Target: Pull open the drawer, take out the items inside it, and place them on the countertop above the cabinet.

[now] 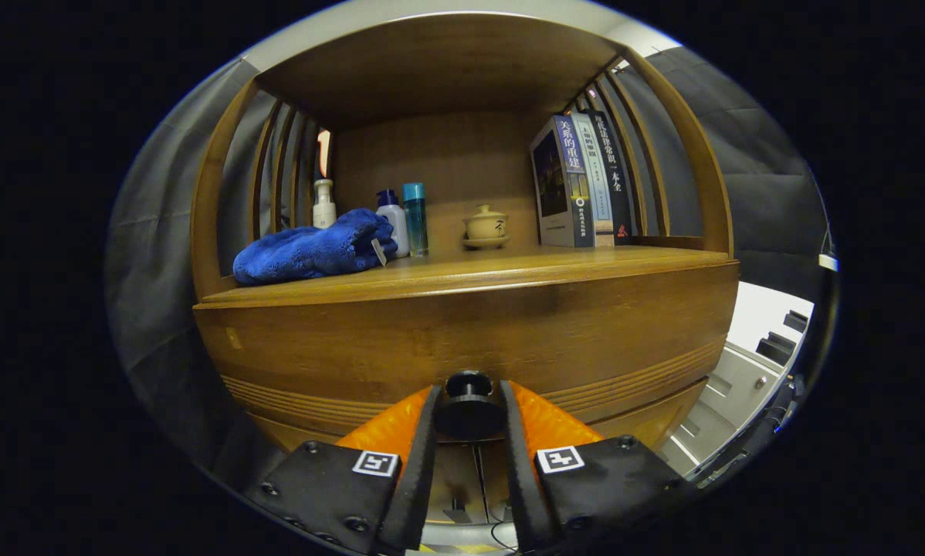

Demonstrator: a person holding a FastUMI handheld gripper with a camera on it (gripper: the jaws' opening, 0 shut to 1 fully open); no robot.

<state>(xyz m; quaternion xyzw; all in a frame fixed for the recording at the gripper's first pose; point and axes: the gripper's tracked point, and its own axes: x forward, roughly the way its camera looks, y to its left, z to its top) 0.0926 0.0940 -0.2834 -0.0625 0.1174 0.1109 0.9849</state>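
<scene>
My fingers [468,413] close around the drawer's dark round knob [468,401], pressing it from both sides, below the bench's front edge [462,289]. The knob looks rigid and smooth; I judge the drawer [462,347] heavy, needing a straight pull.

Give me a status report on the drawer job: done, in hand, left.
Done: the gripper has reached the drawer front, jaws on either side of its round knob; whether they press on it cannot be told. A blue towel lies on the countertop; where it came from cannot be told. In hand: securing the knob. Left: opening the drawer and lifting its contents onto the countertop.
</scene>
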